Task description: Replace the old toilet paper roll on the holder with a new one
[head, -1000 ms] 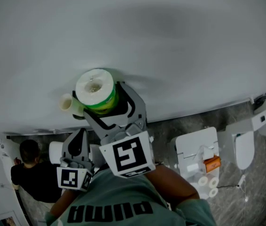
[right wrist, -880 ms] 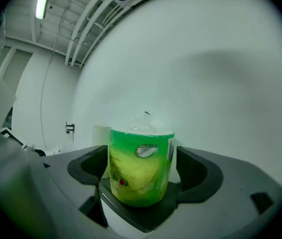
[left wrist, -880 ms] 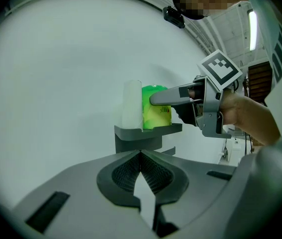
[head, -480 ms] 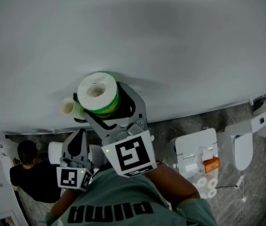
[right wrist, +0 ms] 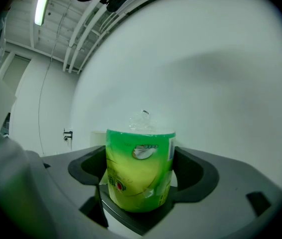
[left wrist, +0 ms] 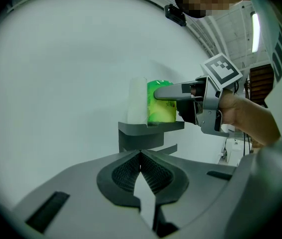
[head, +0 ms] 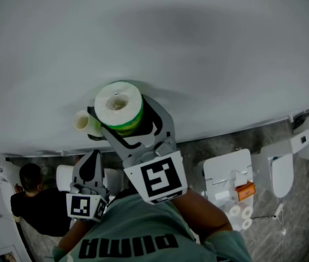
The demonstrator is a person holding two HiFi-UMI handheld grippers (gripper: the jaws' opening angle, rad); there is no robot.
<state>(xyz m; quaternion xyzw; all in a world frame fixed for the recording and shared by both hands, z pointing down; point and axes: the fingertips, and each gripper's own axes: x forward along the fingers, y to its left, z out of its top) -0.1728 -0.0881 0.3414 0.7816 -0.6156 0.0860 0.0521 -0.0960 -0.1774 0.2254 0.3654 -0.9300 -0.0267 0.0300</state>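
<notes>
The new roll (right wrist: 140, 168), sealed in green printed film, stands upright in the right tool (right wrist: 140, 180), whose two jaws press against its sides at about mid-height. Seen from the head camera, the roll (head: 119, 105) is held close to the pale wall (head: 198, 48), just beside a slimmer, pale old roll (head: 82, 121). The left gripper view shows both above the grey holder (left wrist: 146, 133); whether the wrapped roll rests on it cannot be told. The left tool (left wrist: 141, 156) hangs lower and nearer the person, its jaws brought together on nothing. The wrapped roll looks light and soft, likely to dent if squeezed hard, and its film is probably slippery, so the present hold across the round sides seems the safest place to take it, with modest pressure. The twisted film at the top offers no firm purchase. The old roll appears not yet removed, and the wrapper not yet taken off.
</notes>
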